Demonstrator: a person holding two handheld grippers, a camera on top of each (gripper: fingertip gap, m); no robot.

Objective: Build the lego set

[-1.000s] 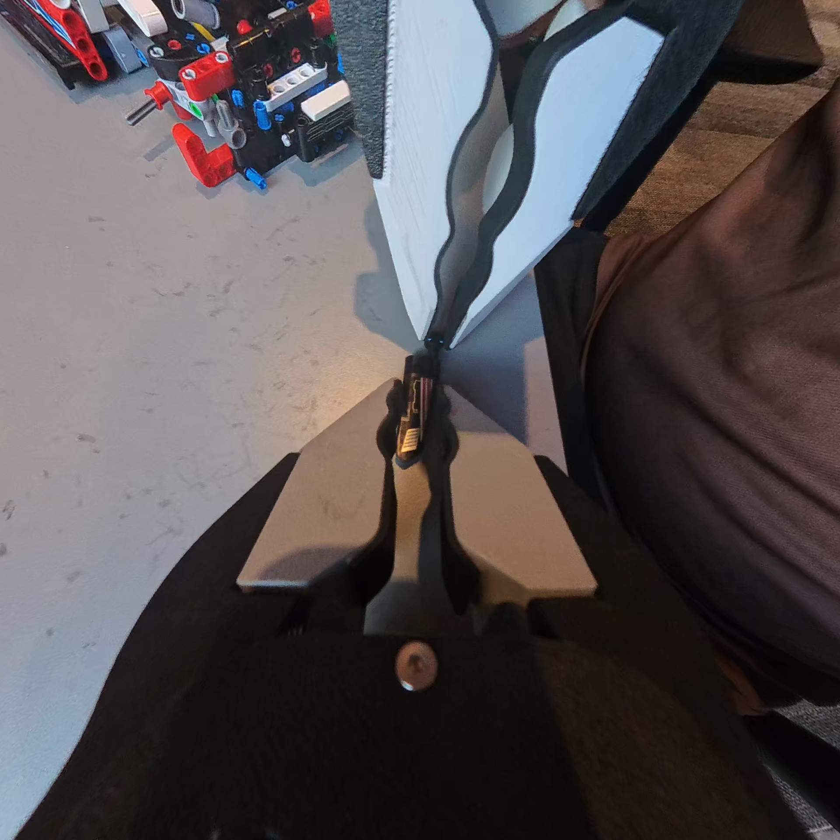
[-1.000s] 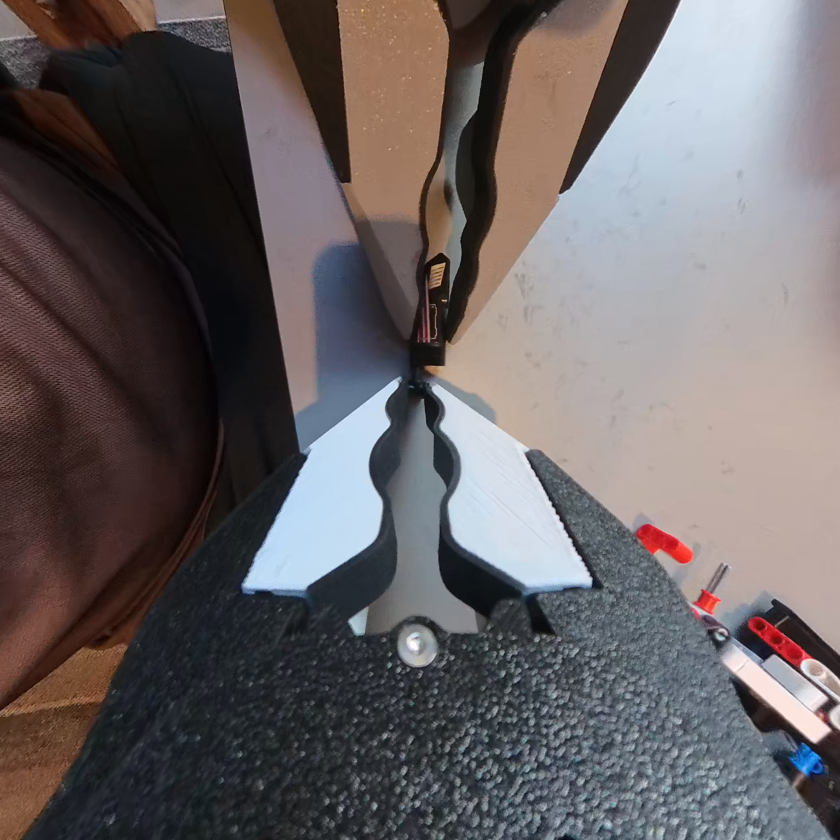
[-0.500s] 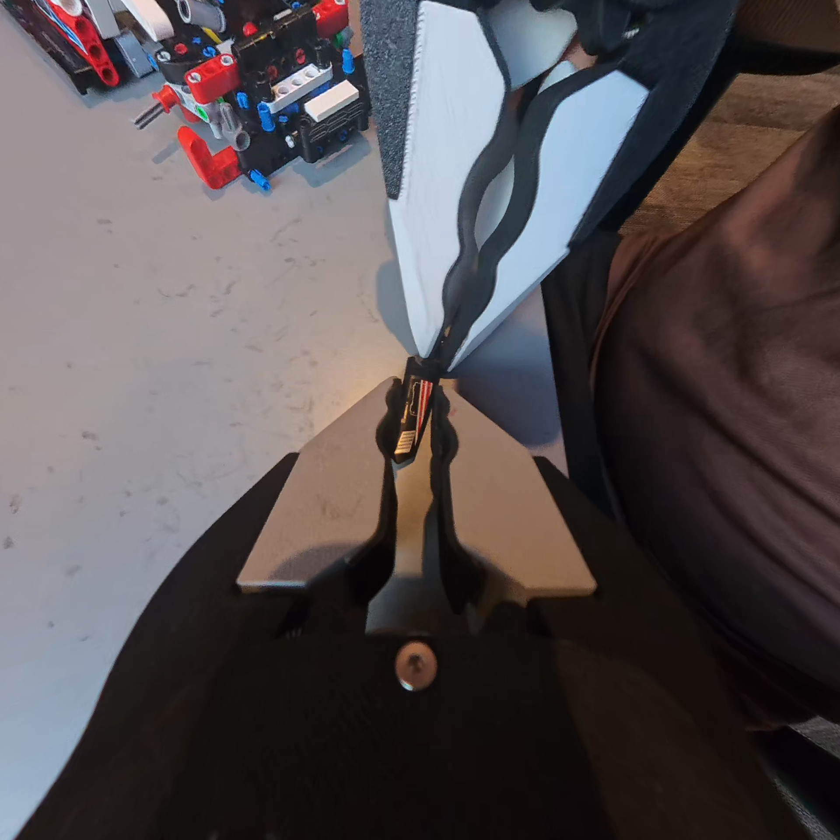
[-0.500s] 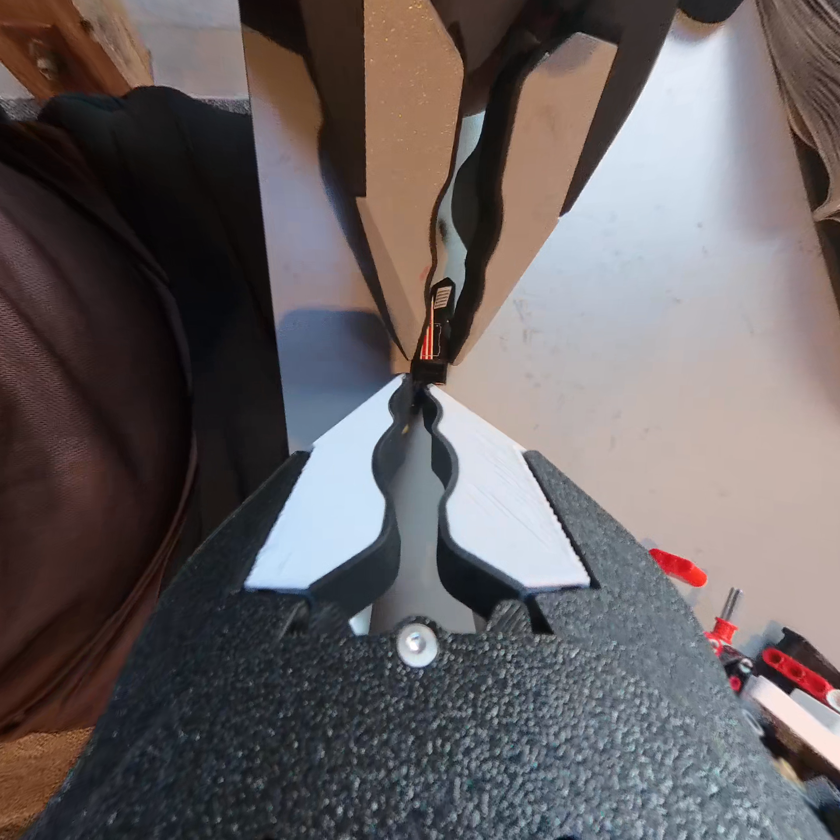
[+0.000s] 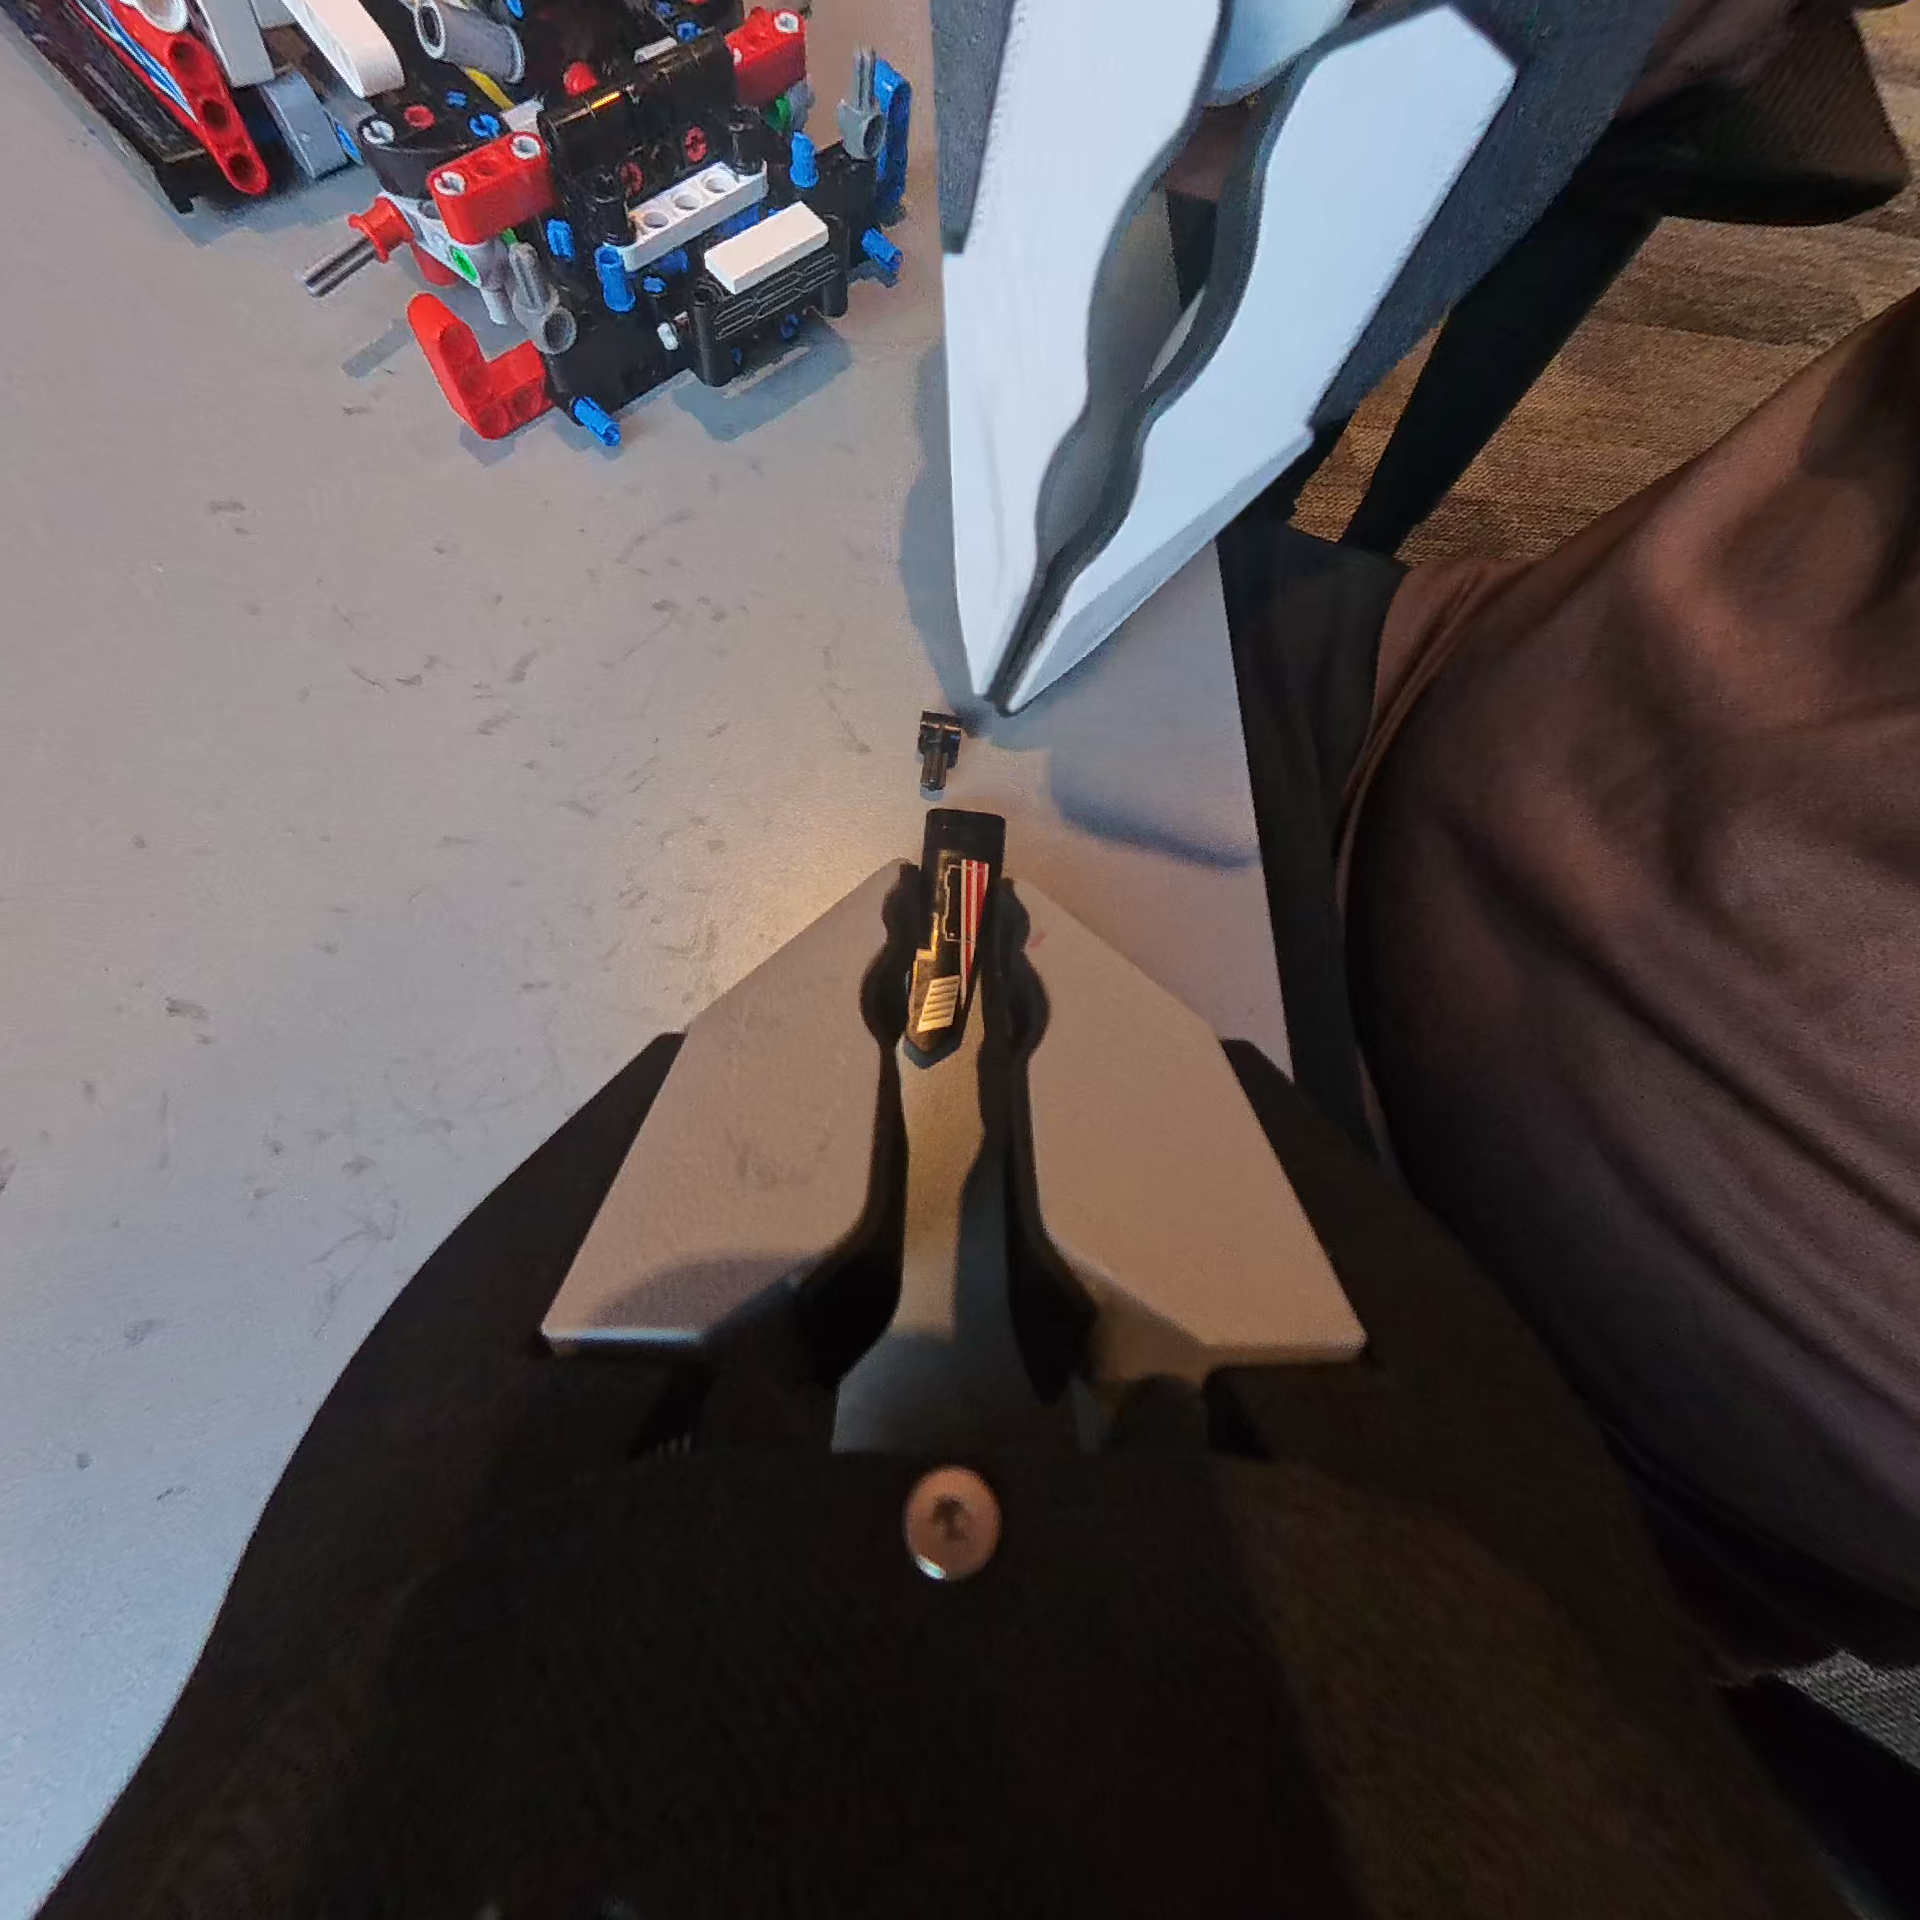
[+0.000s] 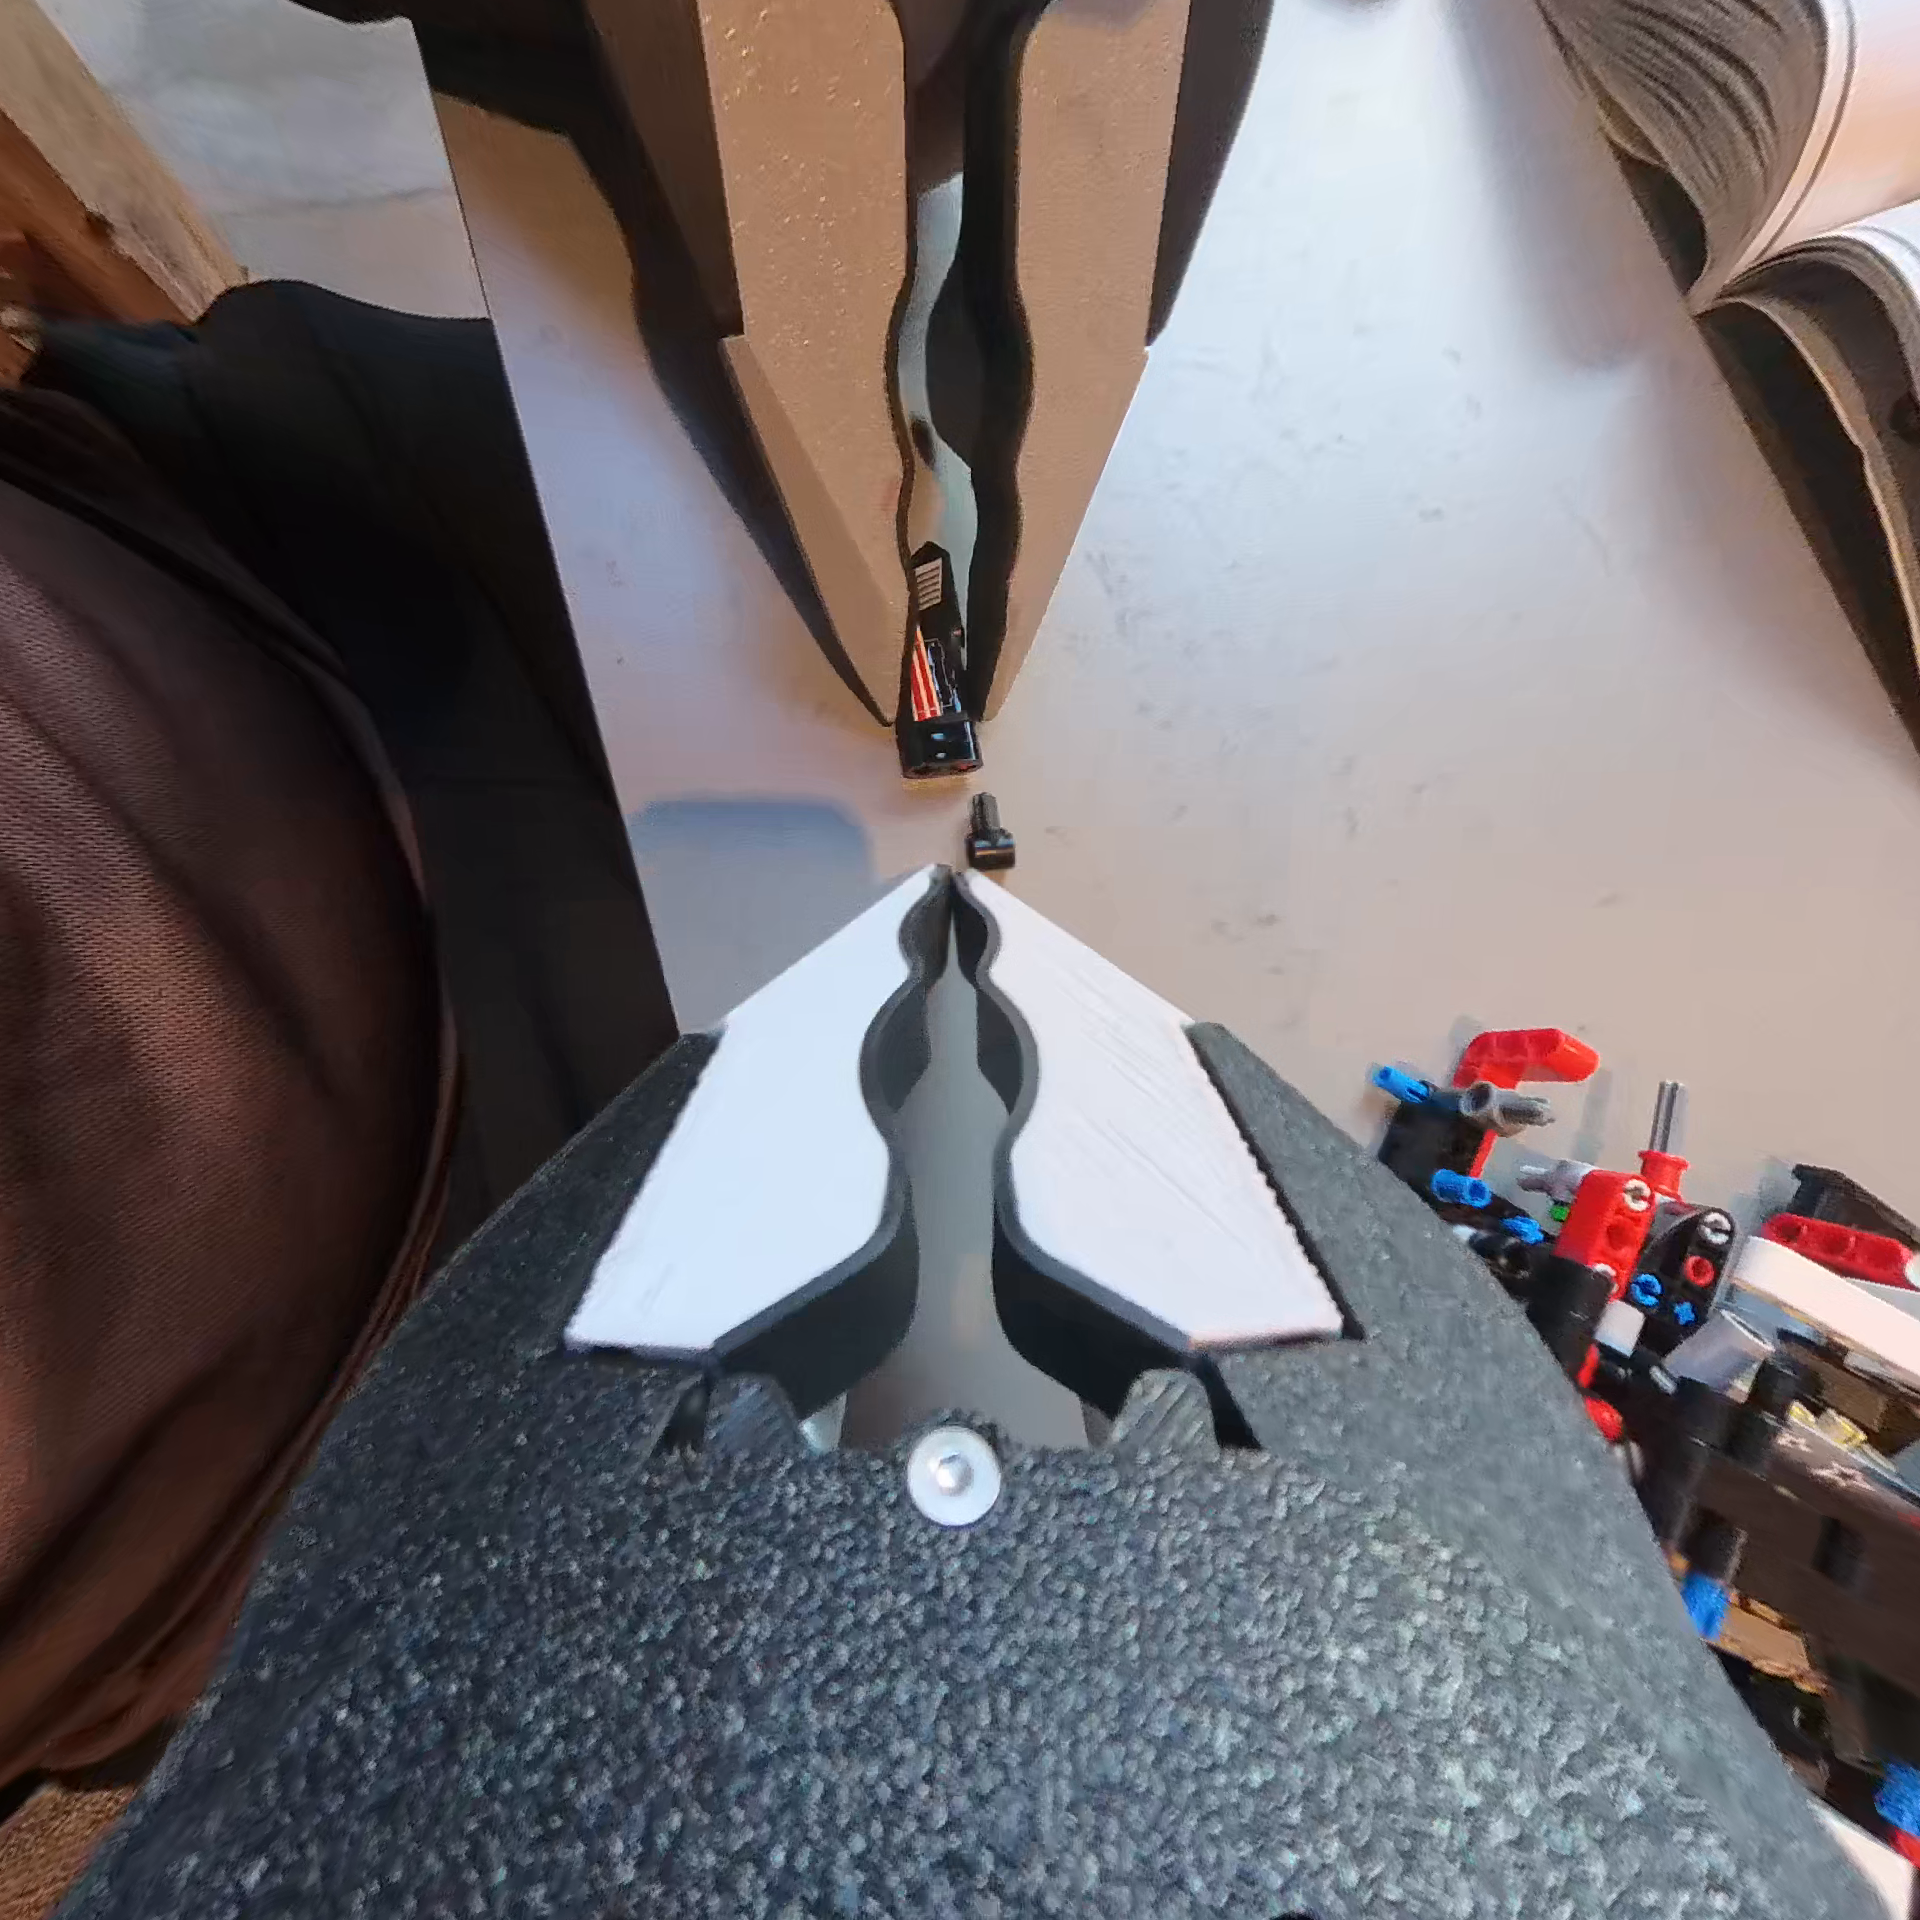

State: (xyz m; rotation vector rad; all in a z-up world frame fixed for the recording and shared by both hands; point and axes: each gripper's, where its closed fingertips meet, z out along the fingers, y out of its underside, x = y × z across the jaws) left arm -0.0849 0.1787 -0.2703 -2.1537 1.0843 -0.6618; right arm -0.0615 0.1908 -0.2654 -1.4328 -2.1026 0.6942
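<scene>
My left gripper (image 5: 961, 878) is shut on a small black lego piece (image 5: 954, 935) with a red and white striped sticker; the piece's end sticks out past the tips. A tiny black pin (image 5: 938, 744) lies loose on the grey table (image 5: 416, 831) just beyond that piece. My right gripper (image 6: 951, 878) is shut with nothing between its white fingers, its tips just short of the pin (image 6: 987, 833). In the right wrist view the left gripper (image 6: 940, 717) points at me with the black piece (image 6: 938, 743). The right gripper (image 5: 1000, 698) hangs over the pin in the left wrist view.
The partly built black, red and blue lego model (image 5: 644, 229) stands at the far left, and it also shows in the right wrist view (image 6: 1621, 1247). An open book (image 6: 1808, 208) lies at the top right. A person's brown-clad torso (image 5: 1610, 1039) borders the table edge. Less than 4 cm separates the two grippers' tips. The open book (image 6: 1808, 208) is about 25 cm from both grippers' fingertips.
The two grippers have drawn apart. The black pin that was pinched at the right gripper's tips against the black piece's end now lies loose between them.
</scene>
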